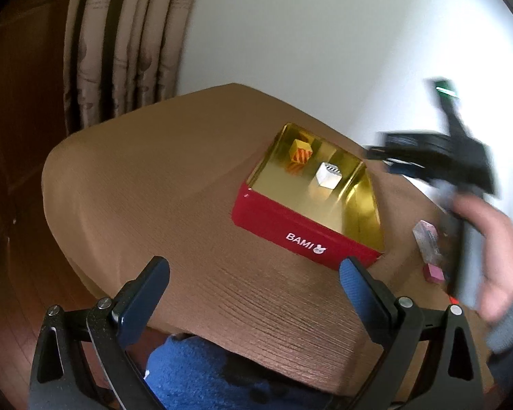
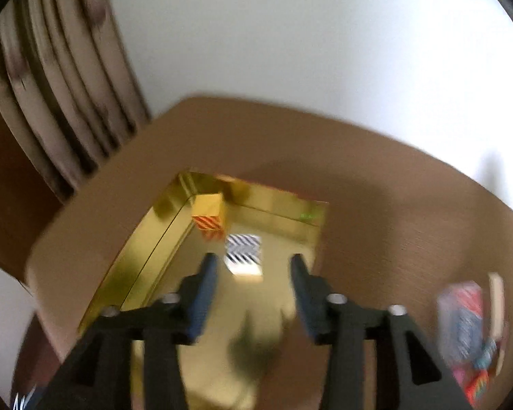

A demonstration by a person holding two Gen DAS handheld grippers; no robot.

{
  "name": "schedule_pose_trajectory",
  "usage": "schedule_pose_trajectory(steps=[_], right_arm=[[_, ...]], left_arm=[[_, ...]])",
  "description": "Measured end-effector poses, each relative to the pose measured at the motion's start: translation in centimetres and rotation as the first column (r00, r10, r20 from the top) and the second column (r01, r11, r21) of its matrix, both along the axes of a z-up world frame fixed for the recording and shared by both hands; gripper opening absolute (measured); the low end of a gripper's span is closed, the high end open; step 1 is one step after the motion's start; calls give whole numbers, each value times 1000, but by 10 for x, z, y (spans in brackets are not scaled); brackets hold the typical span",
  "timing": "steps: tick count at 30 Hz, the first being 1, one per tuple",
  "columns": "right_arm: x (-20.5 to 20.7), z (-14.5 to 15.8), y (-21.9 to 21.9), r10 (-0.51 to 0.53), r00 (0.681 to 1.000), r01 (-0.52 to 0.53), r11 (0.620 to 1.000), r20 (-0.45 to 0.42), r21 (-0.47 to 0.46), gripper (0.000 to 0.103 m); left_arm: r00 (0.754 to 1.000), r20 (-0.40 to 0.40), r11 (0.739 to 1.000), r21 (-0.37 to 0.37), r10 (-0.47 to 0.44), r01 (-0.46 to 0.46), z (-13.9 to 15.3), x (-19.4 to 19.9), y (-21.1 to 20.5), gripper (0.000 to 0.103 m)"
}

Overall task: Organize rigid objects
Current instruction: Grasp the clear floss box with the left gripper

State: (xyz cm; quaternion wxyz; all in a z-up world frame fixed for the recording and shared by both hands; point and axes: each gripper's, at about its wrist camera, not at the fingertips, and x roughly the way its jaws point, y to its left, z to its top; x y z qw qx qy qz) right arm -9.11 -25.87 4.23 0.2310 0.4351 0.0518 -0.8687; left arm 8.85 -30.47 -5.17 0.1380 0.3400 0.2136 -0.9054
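An open red tin [image 1: 307, 235] marked BAMI, gold inside, stands on the brown table [image 1: 154, 188]. Two cubes lie in it: an orange striped one [image 1: 299, 157] and a white one with black stripes [image 1: 328, 176]. My left gripper [image 1: 254, 273] is open over the near table edge, short of the tin, with nothing between its fingers. My right gripper [image 2: 254, 266] hangs above the tin [image 2: 147, 239], open and empty. The white cube [image 2: 243, 249] rests on the tin floor just beyond its fingertips, beside the orange cube [image 2: 210, 218]. The view is blurred.
Small pink and colourful items [image 1: 427, 239] lie on the table right of the tin, blurred in the right wrist view [image 2: 465, 324]. A hand [image 1: 485, 239] holds the right tool there. A curtain [image 1: 126, 41] hangs behind; blue cloth [image 1: 195, 369] lies below the table edge.
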Motion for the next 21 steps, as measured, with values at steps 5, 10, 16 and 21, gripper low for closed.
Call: schedule_pose_trajectory(steps=[5,10,16,21], right_arm=[[56,6,147,-198,977,196,980,-76,-27,56],[107,-34,289,-443,894,444,896,-63,16,57],[146,-64,379,-537,842,537,843,-60,-7,57],[143,-46,388,-548,836,545,833,-12,-92,57]], left_arm=[[991,4,990,-52,-135,135,3,-8,31,100],[946,51,929,-179,-321,324,-3,-25,98,101],[889,102,860,-224,-447,458,4,-69,181,101],[863,145,834,-224,-484,505,3,-126,248,101]])
